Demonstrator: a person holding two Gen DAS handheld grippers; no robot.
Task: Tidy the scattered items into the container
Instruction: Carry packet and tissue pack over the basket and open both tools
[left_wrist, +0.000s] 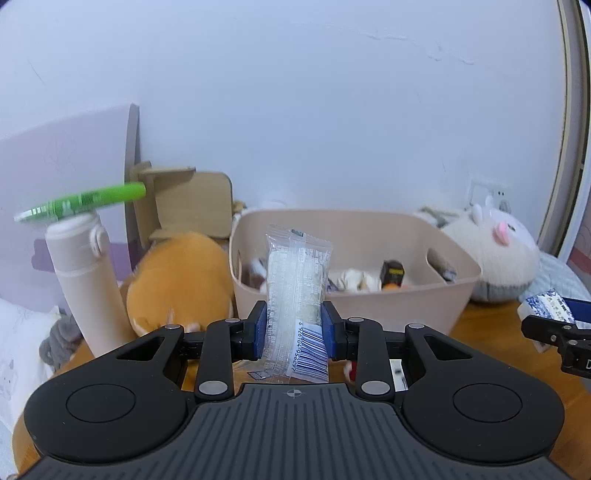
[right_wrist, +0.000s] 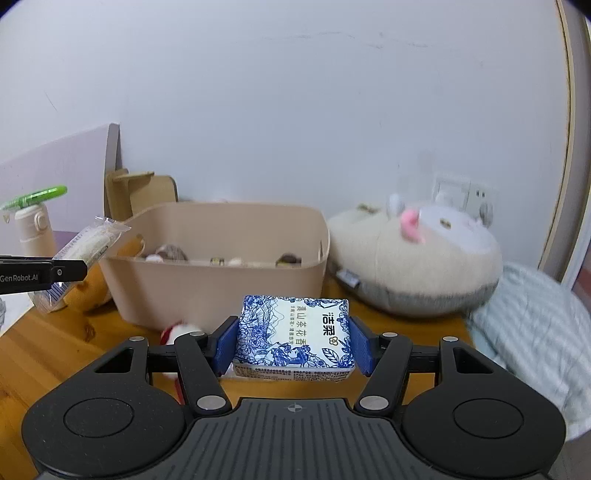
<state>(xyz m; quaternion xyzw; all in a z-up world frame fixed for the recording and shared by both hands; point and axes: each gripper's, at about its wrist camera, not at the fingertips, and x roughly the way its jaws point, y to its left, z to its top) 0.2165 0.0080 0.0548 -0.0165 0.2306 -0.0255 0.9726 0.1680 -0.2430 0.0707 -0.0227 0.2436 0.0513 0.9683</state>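
The beige container (left_wrist: 354, 266) sits on the wooden table (right_wrist: 55, 354), hemmed by an orange plush (left_wrist: 177, 273) left and a white plush (right_wrist: 413, 258) right; its contents are half hidden. In front of it, above the tabletop, the right gripper (right_wrist: 293, 341) clamps a blue-patterned tissue pack (right_wrist: 293, 332), the left gripper (left_wrist: 293, 332) a clear snack packet (left_wrist: 295, 295).

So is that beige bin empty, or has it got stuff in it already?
Not empty. The bin already holds several small items on its bottom, well below the rim.
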